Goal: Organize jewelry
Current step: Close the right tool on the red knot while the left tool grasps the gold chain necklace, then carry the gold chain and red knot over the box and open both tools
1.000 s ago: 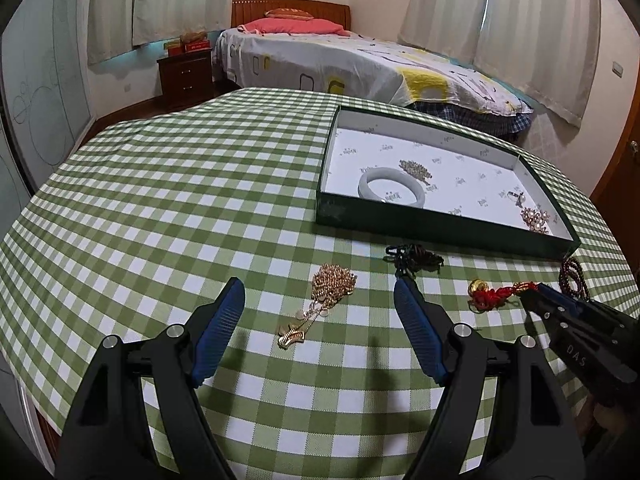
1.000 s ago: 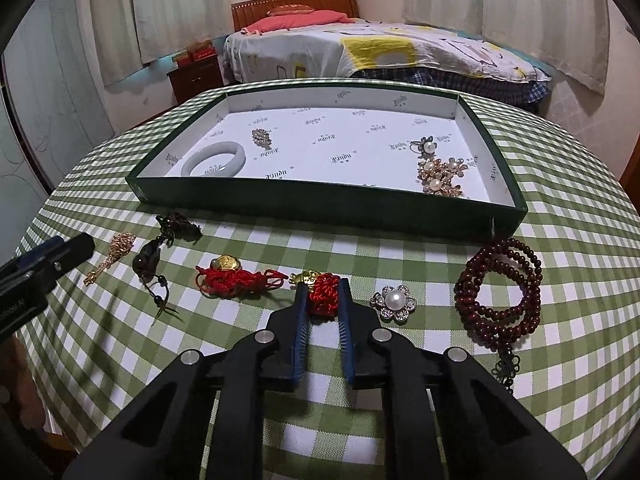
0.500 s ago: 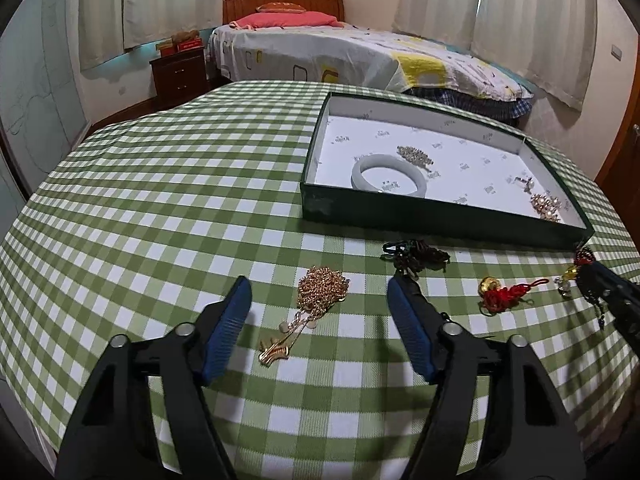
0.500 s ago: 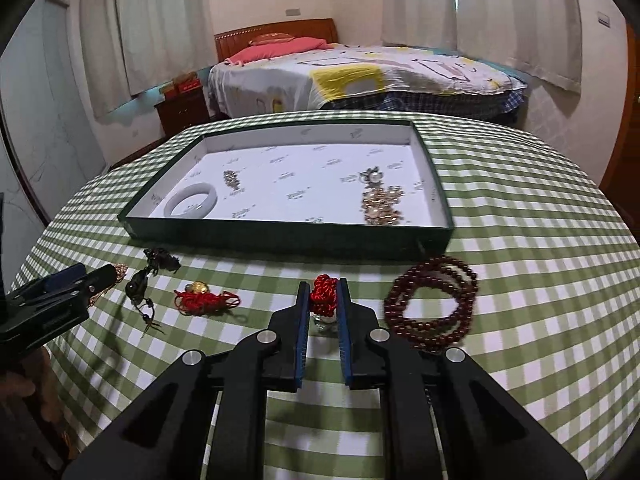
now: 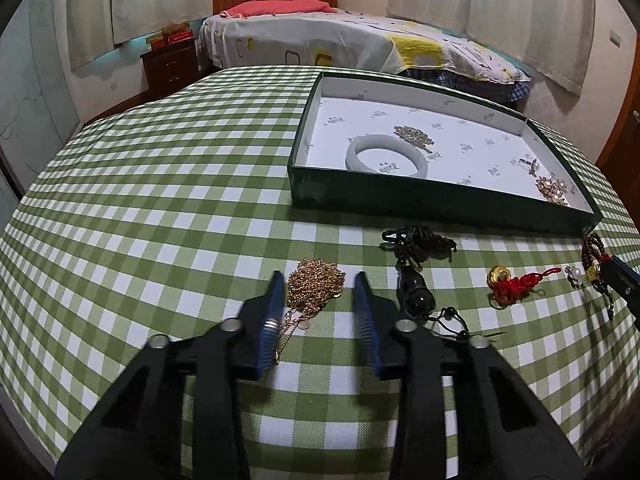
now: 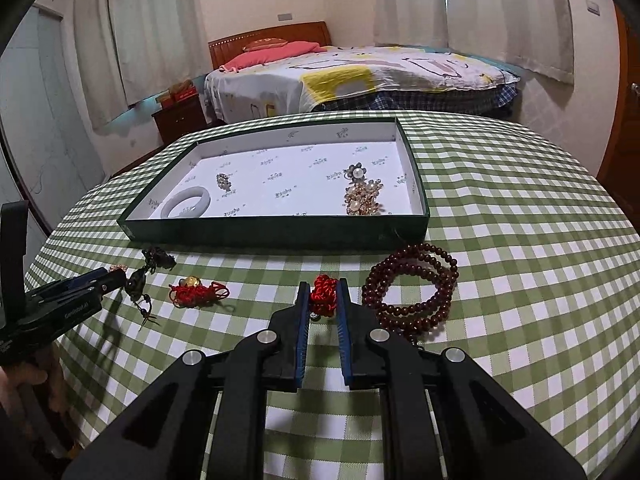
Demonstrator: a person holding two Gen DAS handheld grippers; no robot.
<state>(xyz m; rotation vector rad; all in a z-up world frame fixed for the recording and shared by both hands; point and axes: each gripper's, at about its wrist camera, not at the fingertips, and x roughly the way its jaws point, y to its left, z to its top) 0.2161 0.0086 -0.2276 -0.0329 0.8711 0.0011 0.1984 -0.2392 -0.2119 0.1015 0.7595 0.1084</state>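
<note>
My left gripper [image 5: 320, 280] is open, its blue fingers on either side of a gold chain necklace [image 5: 316, 282] lying on the checked cloth. My right gripper [image 6: 324, 286] is shut on a red knot charm [image 6: 323, 294] and holds it above the cloth. The green jewelry box [image 6: 276, 232] stands beyond, holding a white bangle [image 6: 186, 207], a small gold piece [image 6: 224, 181] and pearl brooches [image 6: 362, 196]. The box also shows in the left wrist view [image 5: 440, 204].
On the cloth lie a dark pendant on a black cord [image 5: 414, 270], a red knot with a gold bead [image 5: 514, 282], a small pearl flower [image 5: 574, 274] and a dark red bead bracelet [image 6: 412, 286]. A bed [image 6: 352, 76] and nightstand [image 6: 180, 118] stand behind.
My left gripper has moved forward and narrowed around the gold necklace. My right gripper has lifted the red knot charm off the cloth and pulled back from the box.
</note>
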